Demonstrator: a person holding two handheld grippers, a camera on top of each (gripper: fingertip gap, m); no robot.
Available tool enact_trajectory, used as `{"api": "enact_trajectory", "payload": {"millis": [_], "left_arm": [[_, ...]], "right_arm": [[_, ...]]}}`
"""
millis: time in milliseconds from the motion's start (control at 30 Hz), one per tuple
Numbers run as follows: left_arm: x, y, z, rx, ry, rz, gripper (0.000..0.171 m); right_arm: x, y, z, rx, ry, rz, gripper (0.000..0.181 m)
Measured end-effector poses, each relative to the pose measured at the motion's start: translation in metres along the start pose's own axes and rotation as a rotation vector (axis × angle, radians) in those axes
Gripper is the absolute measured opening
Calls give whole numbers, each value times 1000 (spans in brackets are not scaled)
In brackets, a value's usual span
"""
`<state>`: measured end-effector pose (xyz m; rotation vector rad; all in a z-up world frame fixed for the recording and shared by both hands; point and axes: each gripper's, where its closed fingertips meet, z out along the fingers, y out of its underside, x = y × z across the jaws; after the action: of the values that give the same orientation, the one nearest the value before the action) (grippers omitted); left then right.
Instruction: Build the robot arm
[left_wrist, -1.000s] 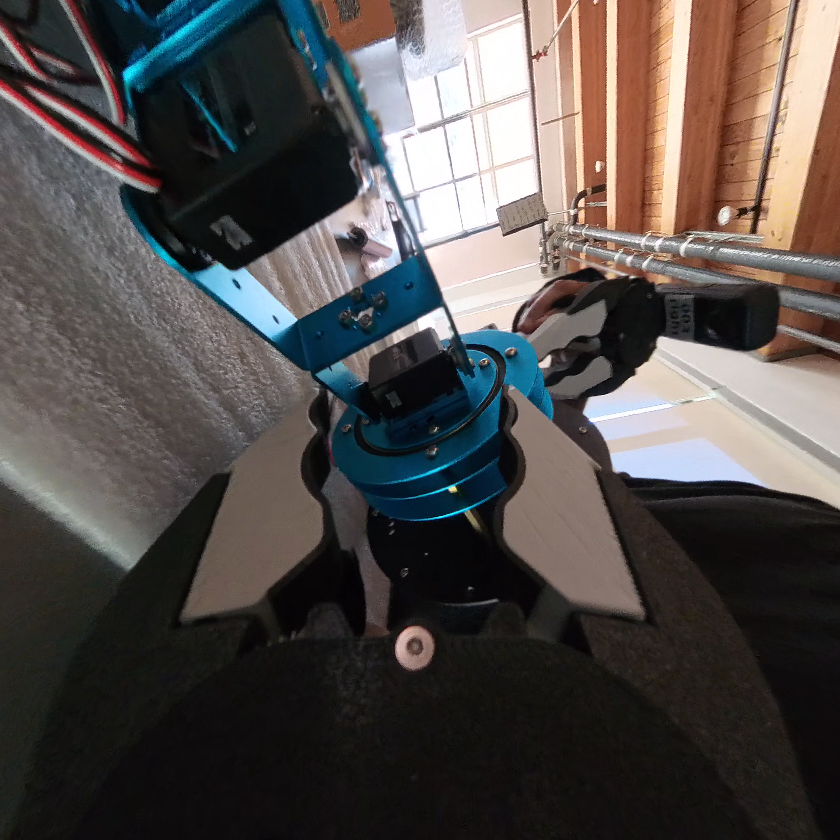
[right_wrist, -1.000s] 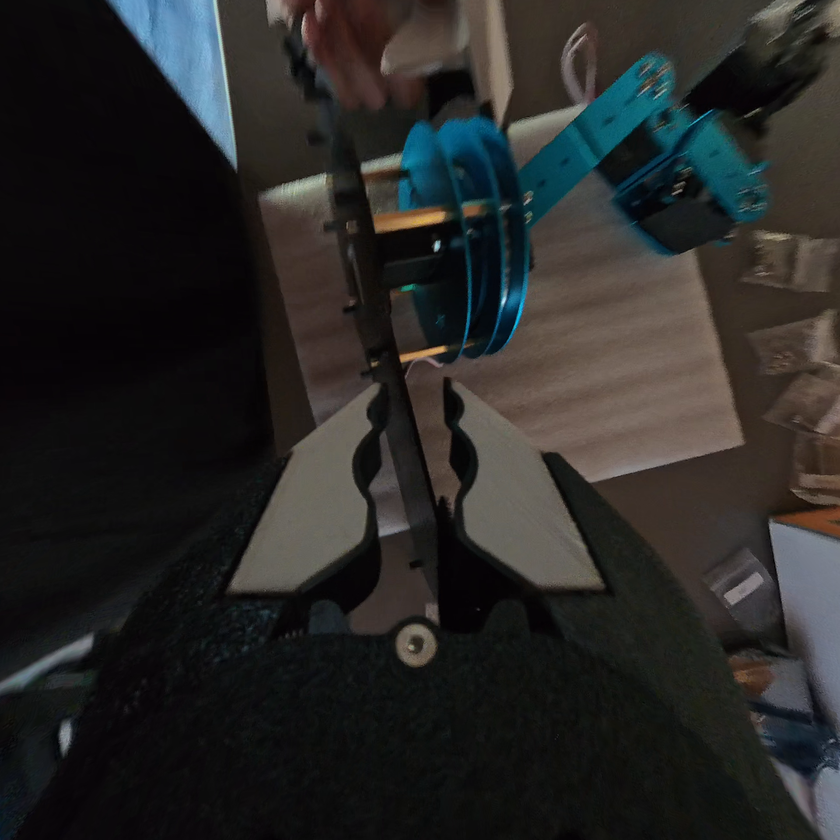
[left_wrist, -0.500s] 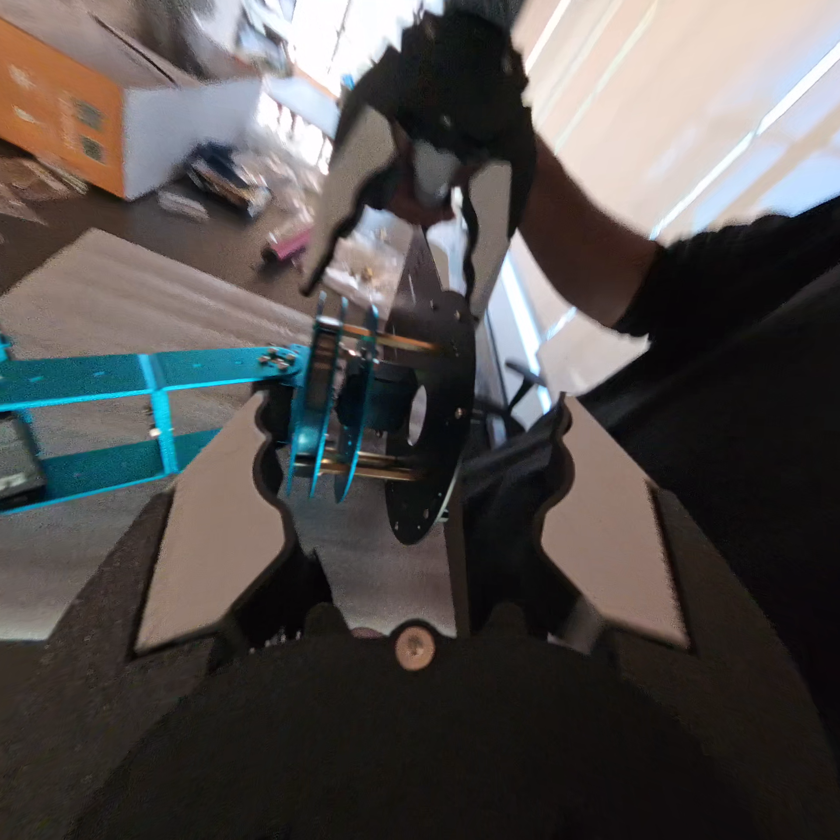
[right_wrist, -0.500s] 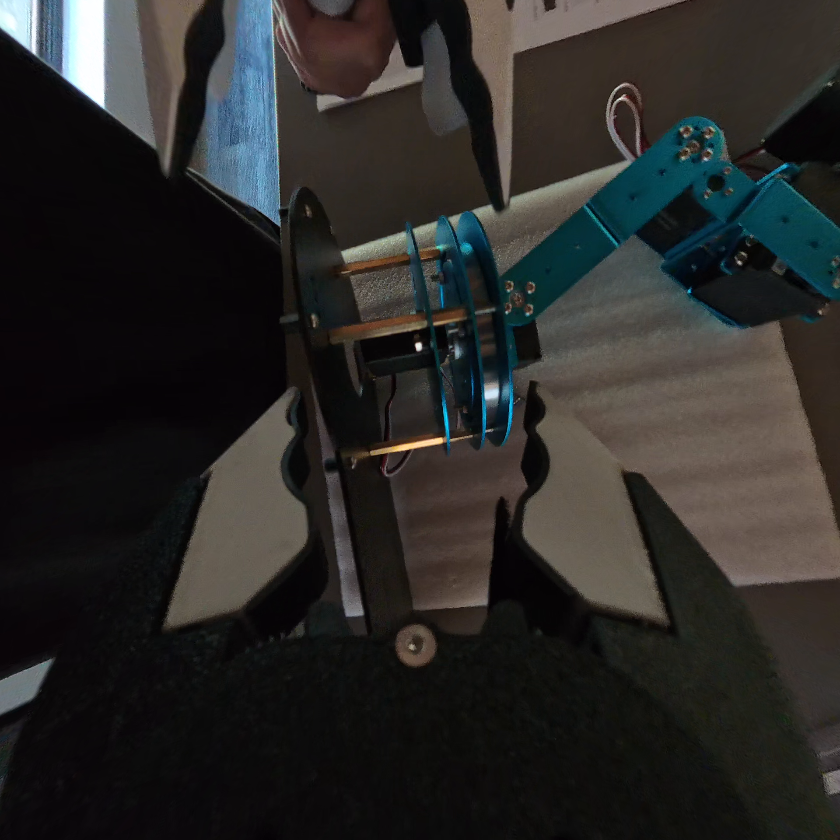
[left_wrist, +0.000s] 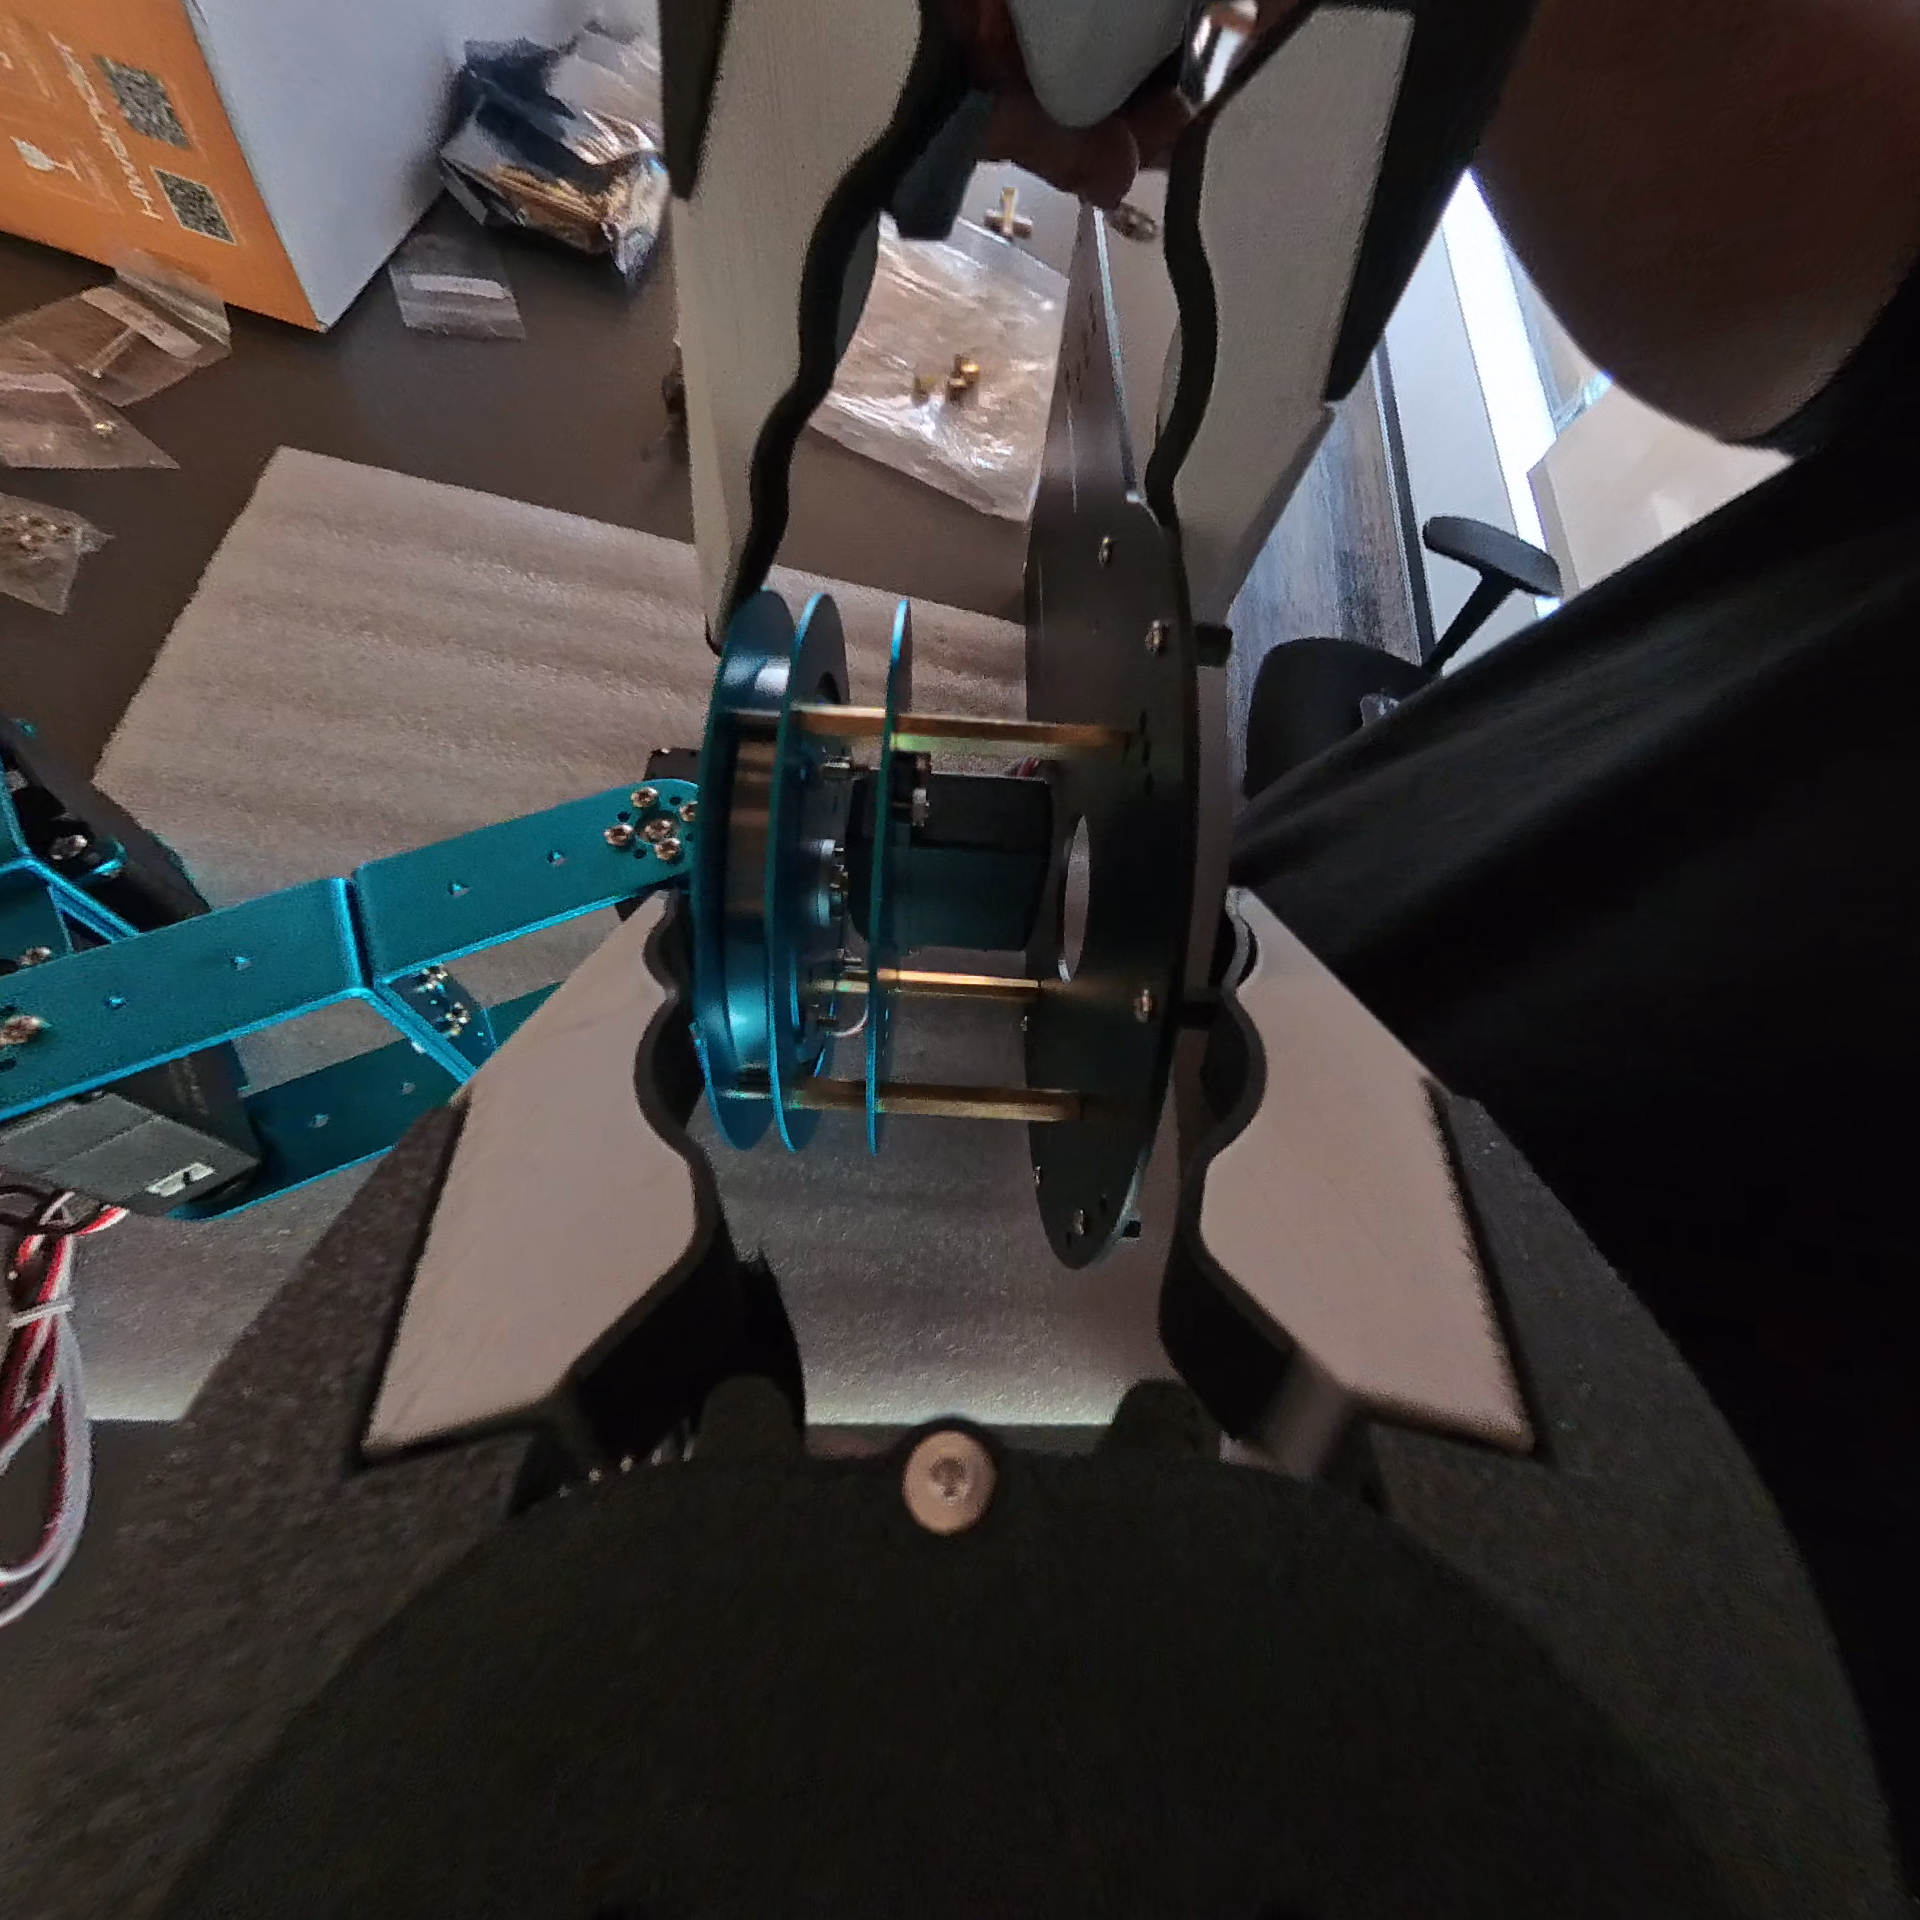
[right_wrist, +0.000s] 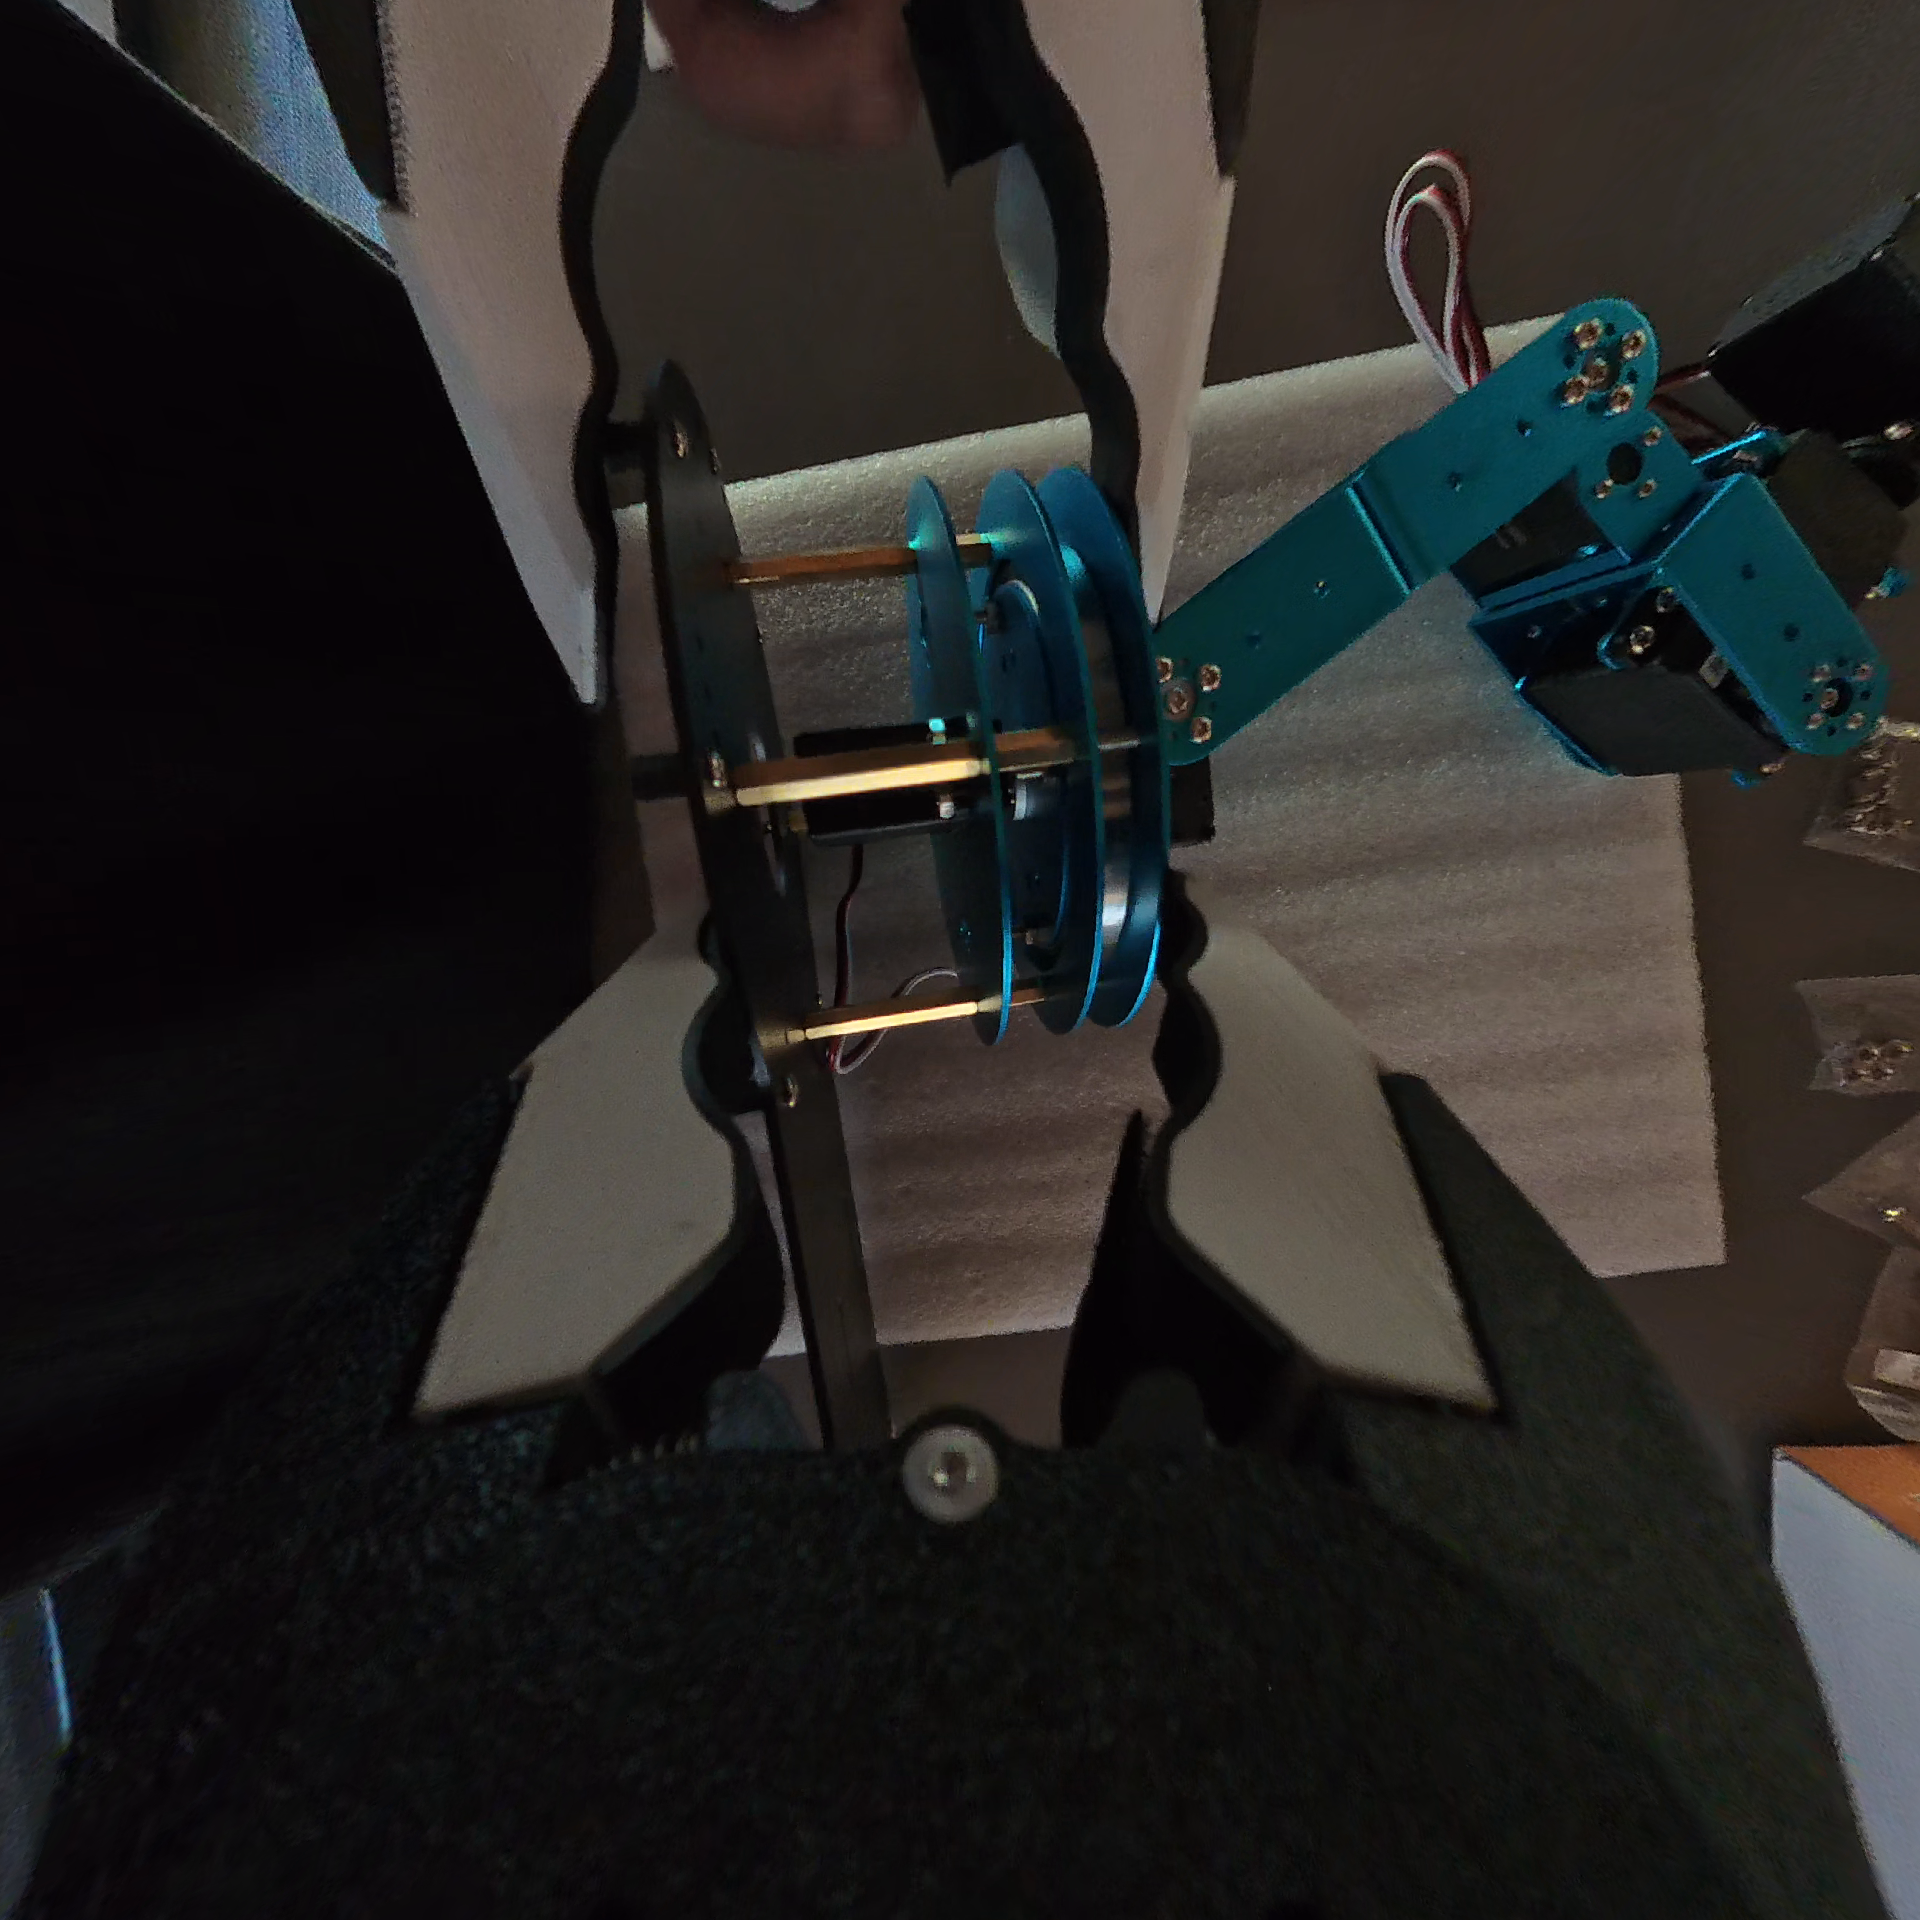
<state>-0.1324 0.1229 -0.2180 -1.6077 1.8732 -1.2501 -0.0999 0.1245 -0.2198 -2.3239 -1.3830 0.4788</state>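
Observation:
A blue metal robot arm with black servos lies on its side, and it also shows in the right wrist view. Its base is a black plate, brass standoffs and blue discs. My left gripper is shut across this base, one finger on the blue disc and one on the black plate. My right gripper is shut across the same base from the opposite side. Each gripper shows in the other's view, reaching in from the top: the right one and the left one.
A white foam sheet lies under the arm on a dark table. An orange and white box, plastic bags of small parts and red-white wires lie around it. A person in dark clothing is close on the right. About 5 cm separates my left fingertips from my right.
Half a second ago both grippers were wide open around the base. They have since moved in and closed onto it, from the black plate to the blue discs.

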Motion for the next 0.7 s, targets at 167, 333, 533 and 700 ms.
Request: {"api": "enact_trajectory", "payload": {"millis": [167, 333, 533, 700], "left_arm": [[6, -1, -2, -17, -8, 28, 96], [7, 3, -1, -18, 2, 24, 97], [10, -1, -7, 11, 84, -39, 96], [7, -10, -21, 45, 207, -75, 84]], "right_arm": [[-7, -1, -1, -10, 11, 5, 77], [-8, 1, 0, 16, 10, 41, 80], [-10, 42, -64, 226, 63, 295, 82], [-24, 136, -69, 387, 123, 529, 62]]}}
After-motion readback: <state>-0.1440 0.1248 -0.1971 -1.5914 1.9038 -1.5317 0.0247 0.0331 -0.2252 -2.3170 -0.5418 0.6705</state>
